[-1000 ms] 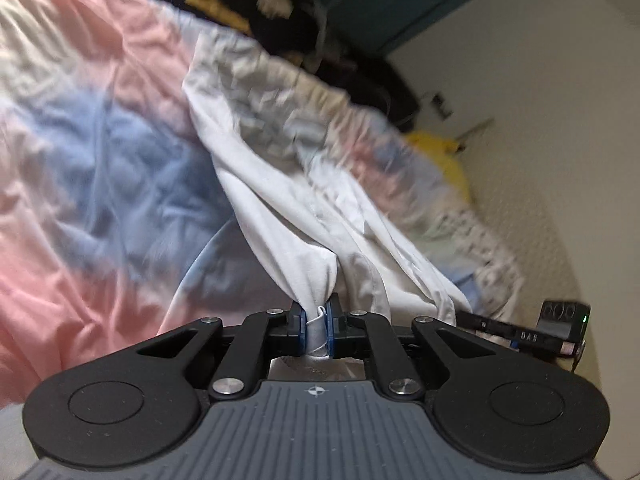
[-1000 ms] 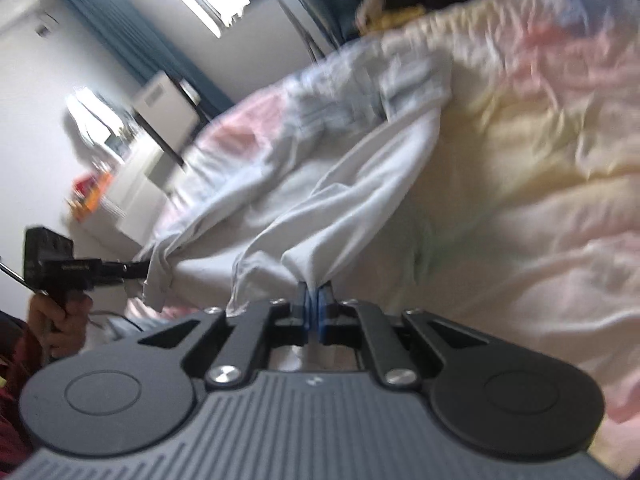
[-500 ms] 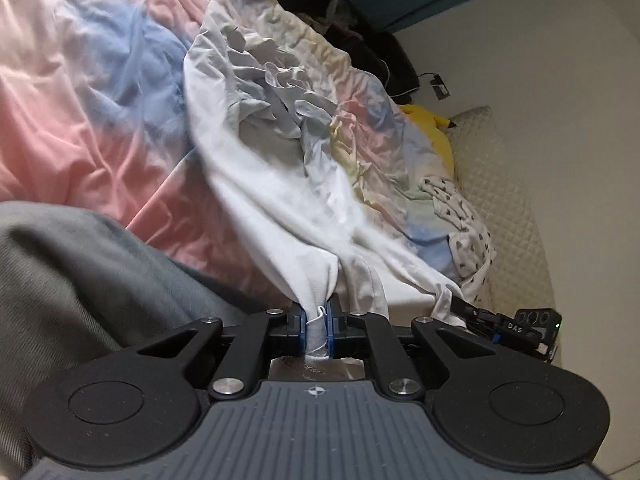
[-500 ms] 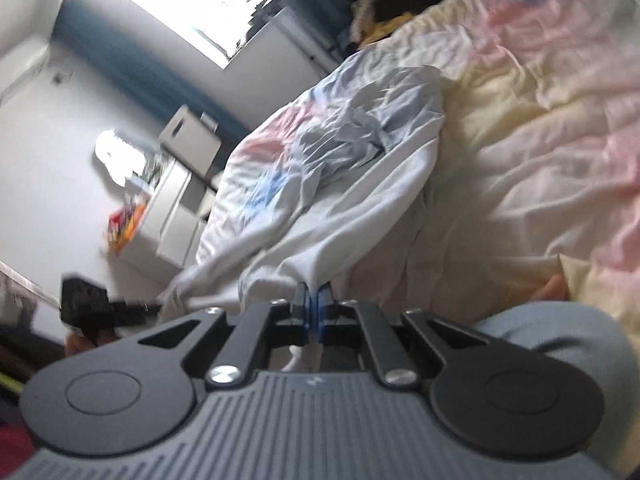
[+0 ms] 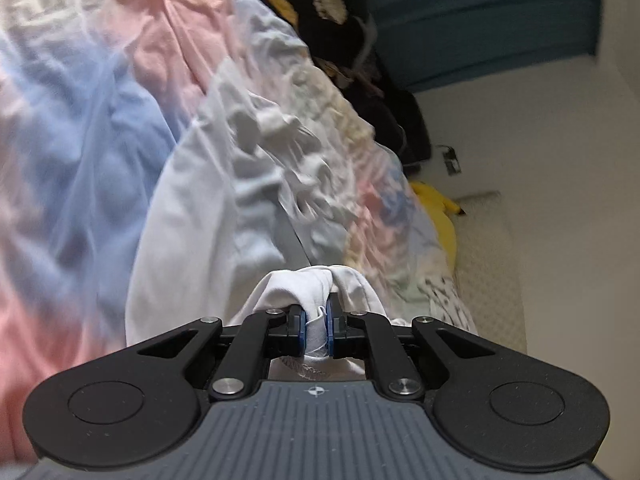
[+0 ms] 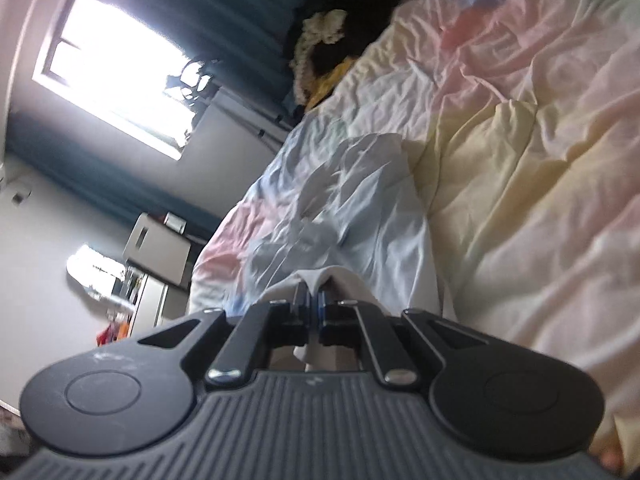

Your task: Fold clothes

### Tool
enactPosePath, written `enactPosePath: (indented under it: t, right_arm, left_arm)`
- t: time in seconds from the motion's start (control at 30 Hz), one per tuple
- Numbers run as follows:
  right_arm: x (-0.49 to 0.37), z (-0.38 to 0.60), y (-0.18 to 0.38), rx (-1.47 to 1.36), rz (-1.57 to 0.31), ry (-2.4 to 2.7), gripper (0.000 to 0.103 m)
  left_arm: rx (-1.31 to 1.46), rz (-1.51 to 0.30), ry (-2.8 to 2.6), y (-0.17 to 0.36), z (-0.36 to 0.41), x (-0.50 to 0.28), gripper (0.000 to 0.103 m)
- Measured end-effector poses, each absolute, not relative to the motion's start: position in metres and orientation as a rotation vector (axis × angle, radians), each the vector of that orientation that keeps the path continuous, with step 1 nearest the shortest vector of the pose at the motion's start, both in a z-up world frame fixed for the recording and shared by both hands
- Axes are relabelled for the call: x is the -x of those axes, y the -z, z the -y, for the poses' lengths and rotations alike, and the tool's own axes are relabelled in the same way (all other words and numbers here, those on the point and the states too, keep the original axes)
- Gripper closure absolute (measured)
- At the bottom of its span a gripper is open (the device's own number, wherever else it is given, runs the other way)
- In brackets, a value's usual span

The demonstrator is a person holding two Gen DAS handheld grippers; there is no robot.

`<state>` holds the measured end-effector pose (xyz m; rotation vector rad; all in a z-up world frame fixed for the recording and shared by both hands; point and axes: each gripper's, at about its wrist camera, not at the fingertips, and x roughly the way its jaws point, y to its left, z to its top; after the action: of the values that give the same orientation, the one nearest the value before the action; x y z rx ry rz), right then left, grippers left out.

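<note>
left gripper (image 5: 316, 330): pointed forward and a bit downward, blue pads clamped on a bunched fold of white fabric | right gripper (image 6: 313, 312): same downward tilt, jaws pinched nearly together on a thin fabric edge | both views seen rolled sideways

Pastel bedsheet (image 5: 72, 128), teal curtain (image 5: 480, 20), bright window (image 6: 116, 68), yellow plush (image 5: 436, 208)

Garment (image 5: 208, 216) spread on the bedsheet (image 5: 72, 128), clothes pile (image 5: 344, 32) behind it.
</note>
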<state>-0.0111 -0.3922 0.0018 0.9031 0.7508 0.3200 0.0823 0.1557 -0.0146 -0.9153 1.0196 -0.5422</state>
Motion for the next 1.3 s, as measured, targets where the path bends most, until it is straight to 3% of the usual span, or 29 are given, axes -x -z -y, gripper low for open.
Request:
enactPosePath:
  t: [0.3,0.57,0.67,0.73,0.77,0.8,0.83,0.87,0.9,1.1,1.3]
  right_arm:
    - [-0.079,0.410,0.080,-0.989,-0.858,-0.244,0.098]
    - [-0.098,0.417,0.119,-1.042,-0.918,-0.243,0.097]
    - [-0.093,0.415,0.115,-1.012,-0.903,-0.261,0.095]
    - [-0.088,0.415,0.109,-0.996,-0.887,-0.272,0.093]
    - [-0.084,0.414,0.104,-0.986,-0.876,-0.282,0.088]
    - [-0.080,0.413,0.098,-0.967,-0.860,-0.291,0.082]
    - [-0.075,0.411,0.090,-0.938,-0.841,-0.298,0.066]
    - [-0.070,0.409,0.082,-0.905,-0.820,-0.300,0.055]
    - [-0.065,0.407,0.074,-0.861,-0.797,-0.292,0.054]
    - [-0.028,0.384,0.042,-0.663,-0.687,-0.264,0.055]
    - [0.008,0.326,0.026,-0.424,-0.622,-0.313,0.077]
  left_arm:
    - [0.945,-1.127,0.474,0.090,-0.146,-0.177,0.092]
    - [0.931,-1.128,0.496,0.111,-0.144,-0.191,0.092]
    - [0.861,-1.104,0.510,0.101,-0.142,-0.184,0.089]
    - [0.815,-1.080,0.520,0.091,-0.139,-0.177,0.079]
    - [0.781,-1.055,0.525,0.083,-0.137,-0.170,0.073]
    - [0.748,-1.030,0.529,0.075,-0.136,-0.163,0.058]
    - [0.714,-1.005,0.533,0.067,-0.134,-0.156,0.052]
    - [0.663,-0.962,0.524,0.057,-0.132,-0.146,0.052]
    - [0.620,-0.931,0.516,0.049,-0.130,-0.137,0.052]
    - [0.402,-0.804,0.475,0.013,-0.108,-0.079,0.050]
    - [0.216,-0.715,0.389,0.014,-0.061,-0.030,0.051]
